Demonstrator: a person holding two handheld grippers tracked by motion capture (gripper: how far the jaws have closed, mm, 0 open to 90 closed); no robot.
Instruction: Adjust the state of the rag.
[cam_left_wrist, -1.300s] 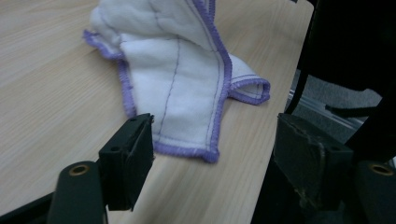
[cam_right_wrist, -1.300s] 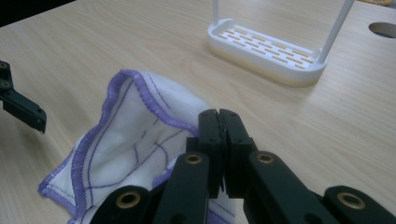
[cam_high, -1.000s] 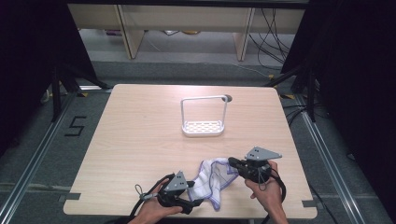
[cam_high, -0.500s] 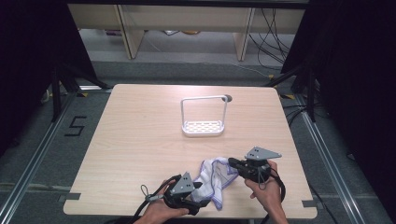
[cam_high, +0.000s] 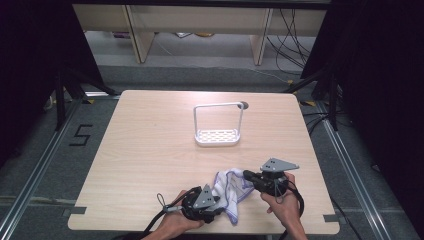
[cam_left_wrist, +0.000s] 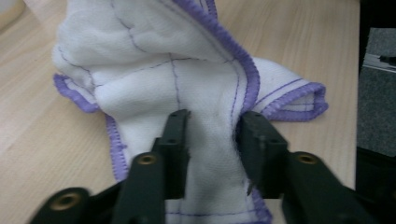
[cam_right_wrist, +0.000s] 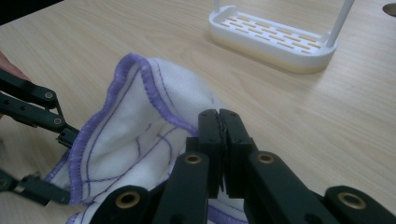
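A white cloth (cam_high: 231, 187) with purple stitched edging lies crumpled near the table's front edge, between my two grippers. My left gripper (cam_high: 216, 200) is open, its jaws on either side of a fold of the cloth (cam_left_wrist: 154, 70), as the left gripper view (cam_left_wrist: 212, 126) shows from close up. My right gripper (cam_high: 246, 174) is shut on the cloth's right side, holding that part (cam_right_wrist: 135, 126) slightly raised; its jaws (cam_right_wrist: 219, 123) press together. The left gripper (cam_right_wrist: 56, 163) also appears at the left of the right gripper view, jaws apart around the cloth's edge.
A white slotted rack (cam_high: 218, 135) with a tall wire handle stands mid-table, beyond the cloth, and shows close by in the right gripper view (cam_right_wrist: 271, 39). The wooden table (cam_high: 150, 140) has a round cable hole (cam_high: 243, 105) behind the rack. Dark curtains flank the table.
My left gripper has slid right along the front edge until its jaws straddle the cloth. The right gripper has stayed almost still, holding the cloth.
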